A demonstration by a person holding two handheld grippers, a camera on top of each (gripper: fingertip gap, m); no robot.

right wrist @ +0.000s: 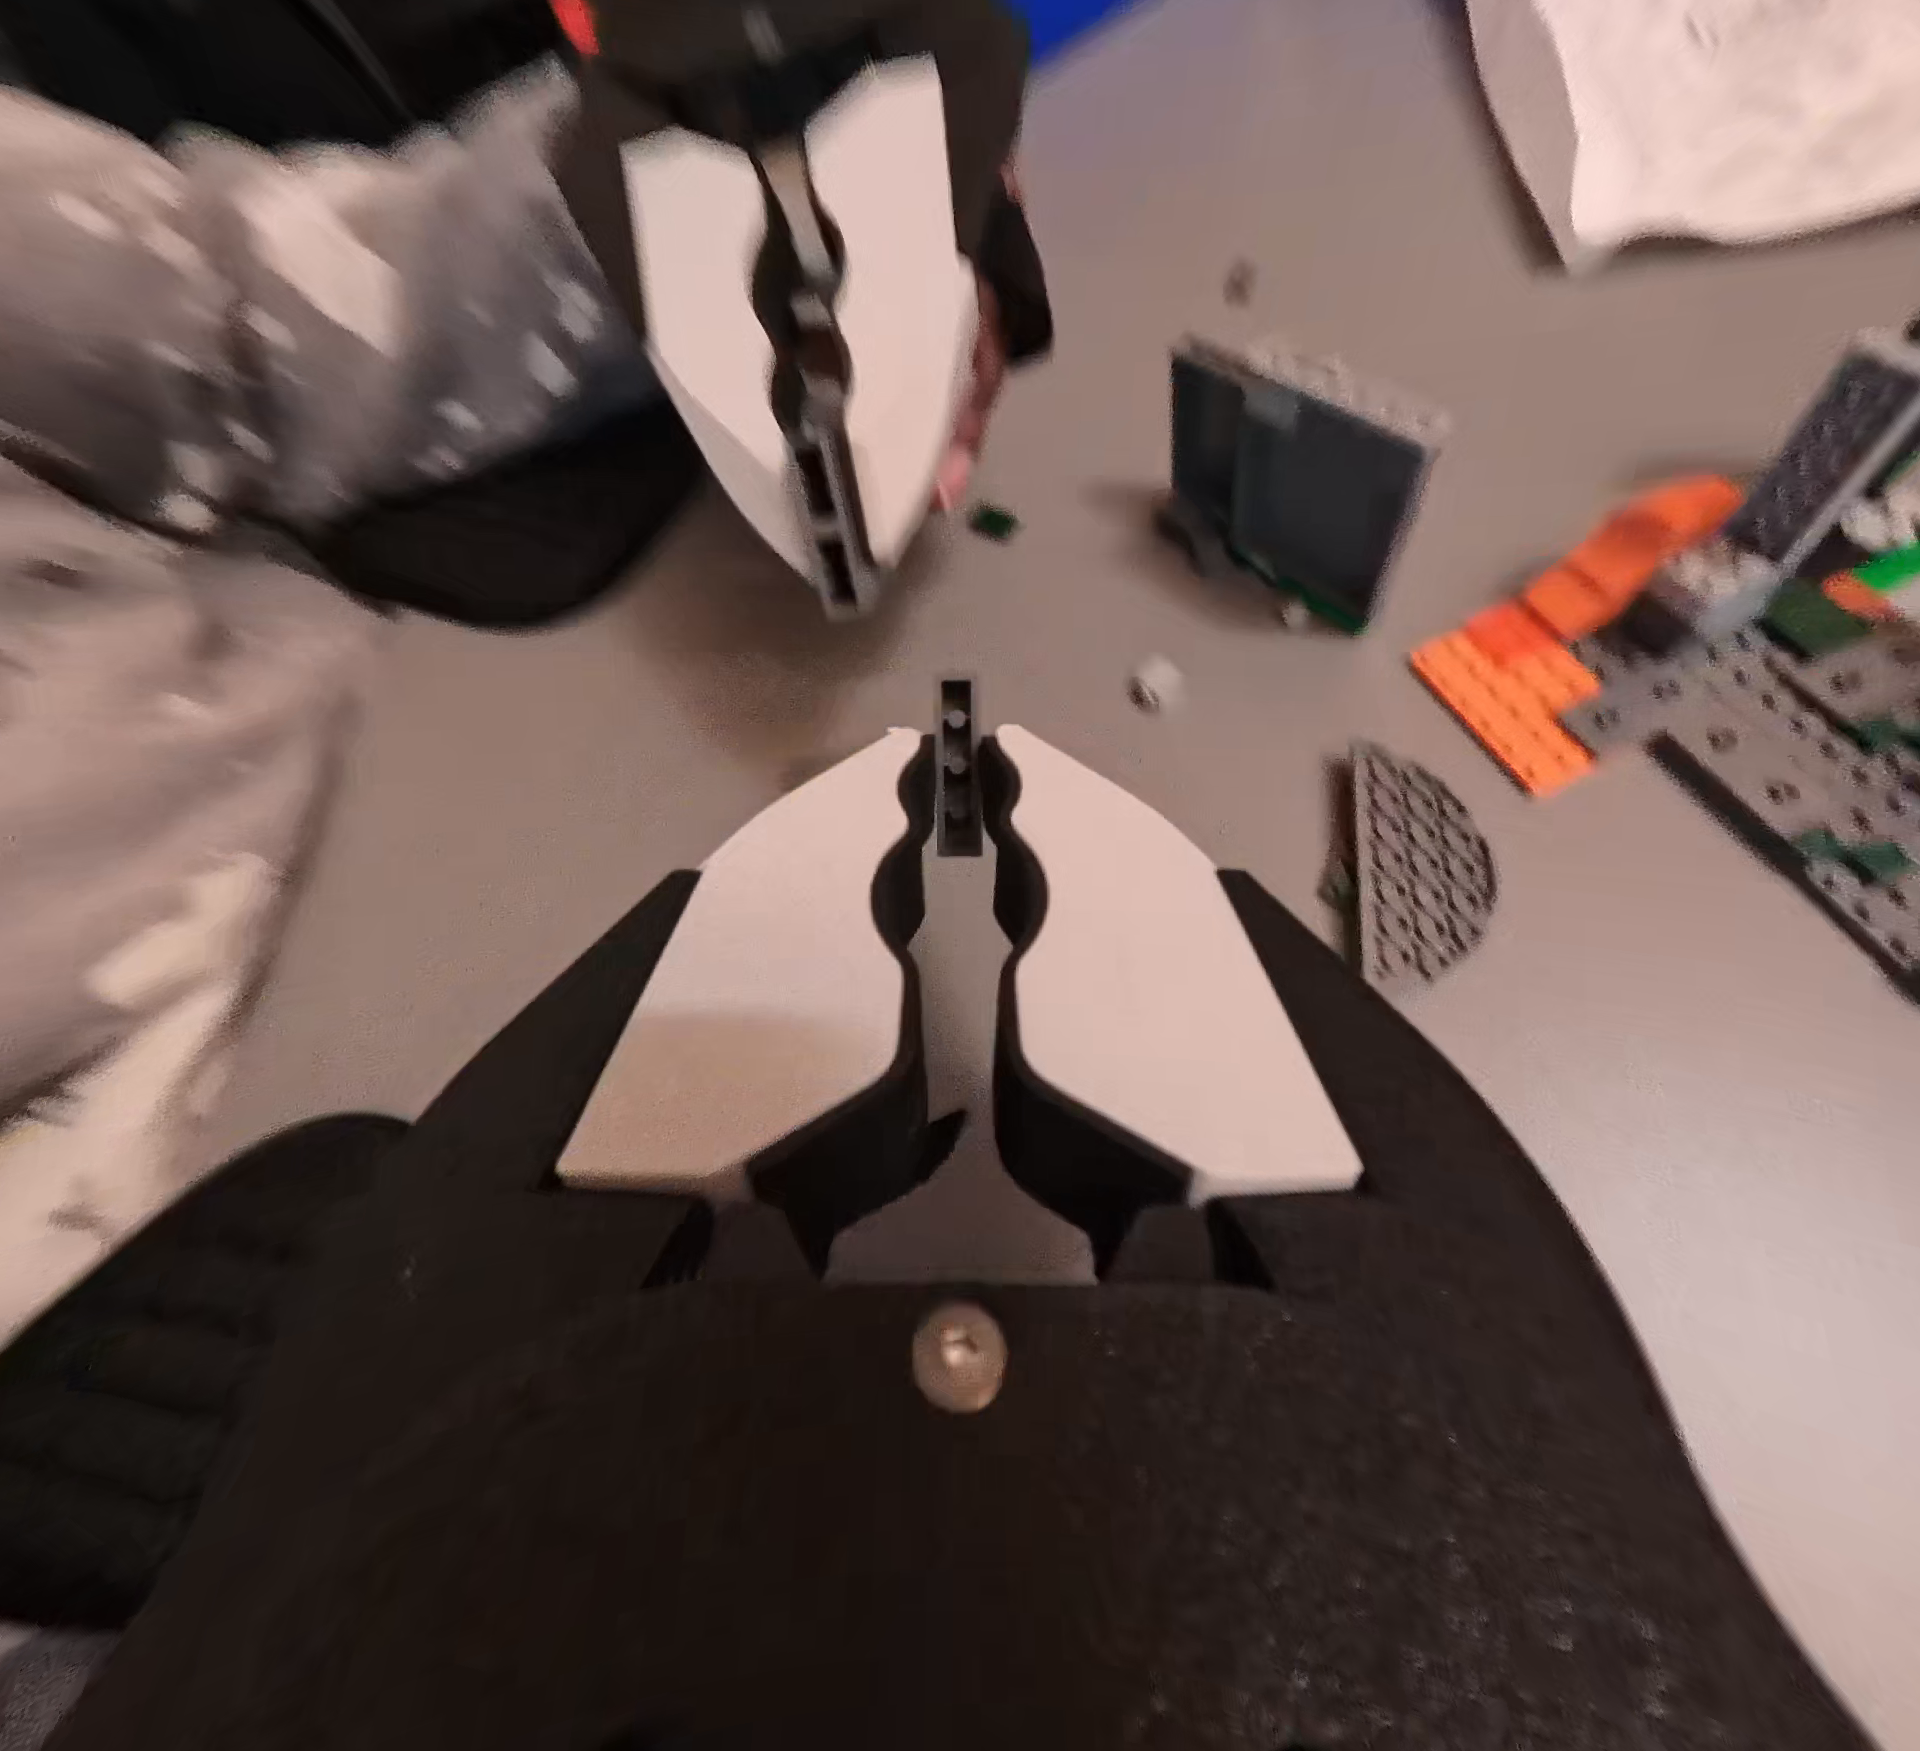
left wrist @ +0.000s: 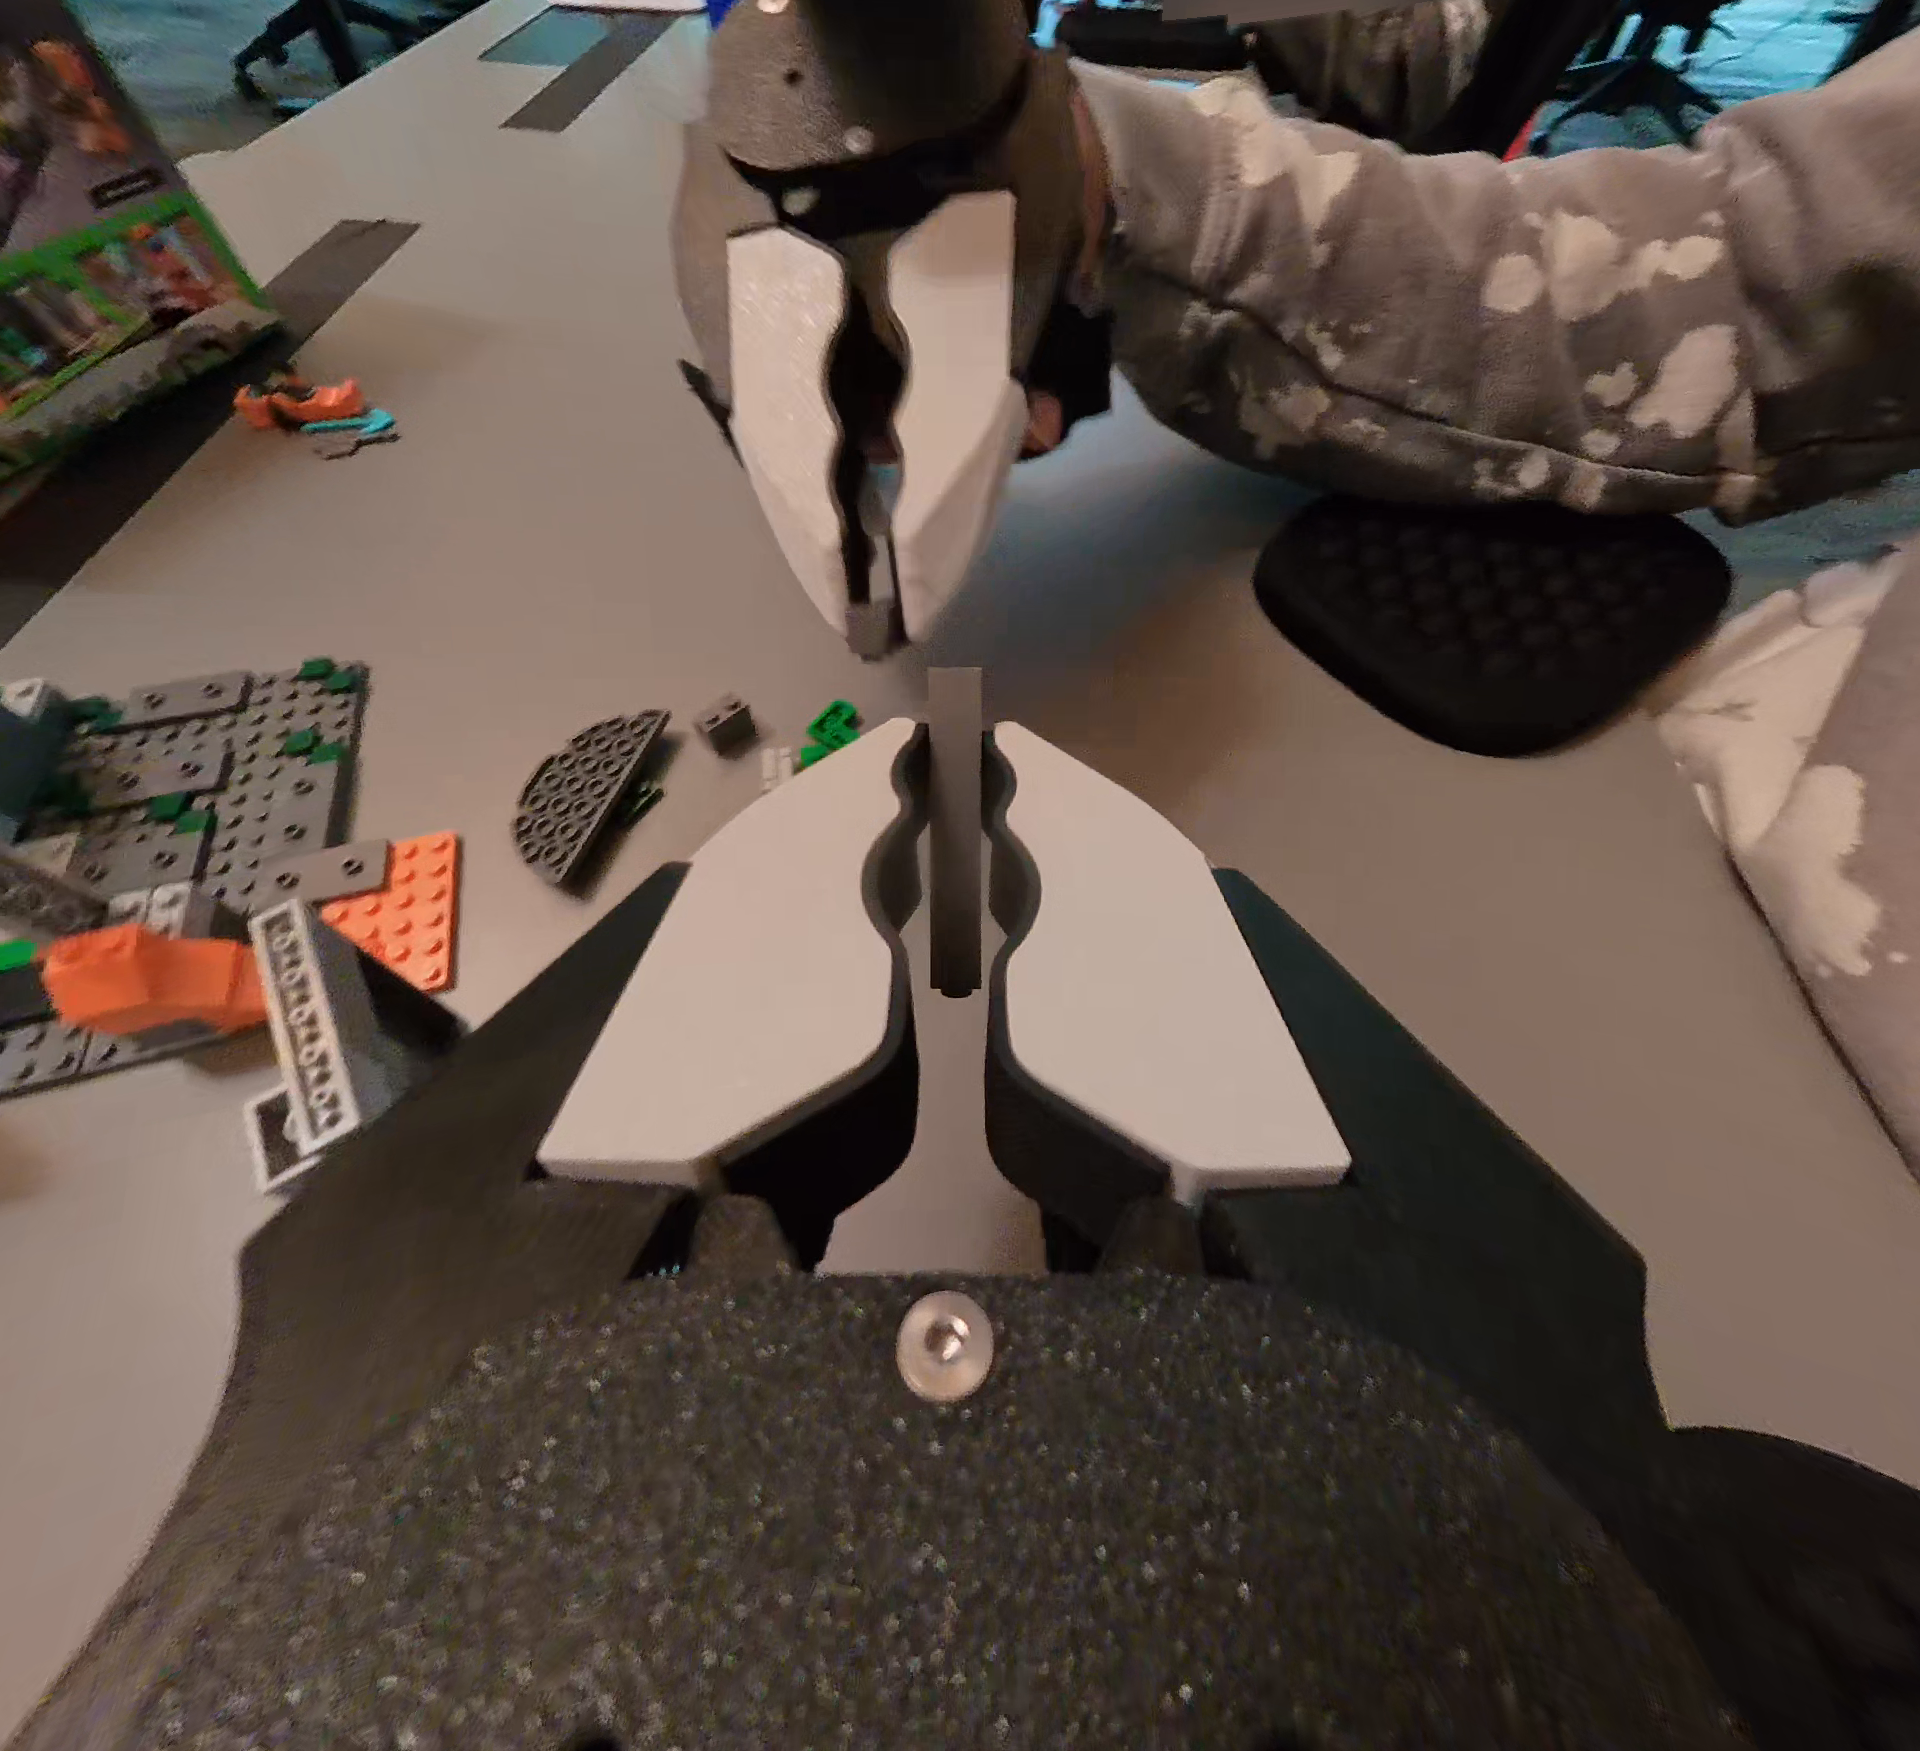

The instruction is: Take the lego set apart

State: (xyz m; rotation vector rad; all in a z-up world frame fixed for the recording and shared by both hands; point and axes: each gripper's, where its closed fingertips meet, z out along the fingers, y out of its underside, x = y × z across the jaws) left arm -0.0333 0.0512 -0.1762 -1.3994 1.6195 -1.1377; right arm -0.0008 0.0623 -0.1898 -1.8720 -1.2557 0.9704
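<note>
My left gripper (left wrist: 954, 733) is shut on a long dark grey lego brick (left wrist: 954, 828) held edge-on between its fingers. My right gripper (right wrist: 958, 737) is shut on a small dark lego piece (right wrist: 957, 771) with studs showing. The two grippers face each other tip to tip above the grey table (left wrist: 540, 558), with a small gap between the two pieces. The right gripper (left wrist: 878, 636) shows opposite in the left wrist view. The left gripper (right wrist: 847, 595) shows in the right wrist view, which is blurred, with the long brick's hollow underside visible.
A part-built grey baseplate (left wrist: 239, 766) with an orange plate (left wrist: 410, 912), a half-round dark plate (left wrist: 587, 792), a small dark brick (left wrist: 727, 722) and green bits (left wrist: 831, 730) lie left. The lego box (left wrist: 94, 247) stands far left. A black mesh pad (left wrist: 1496, 600) and a person's sleeve (left wrist: 1455, 299) lie right. About 4 cm separates my left fingertips from my right.
</note>
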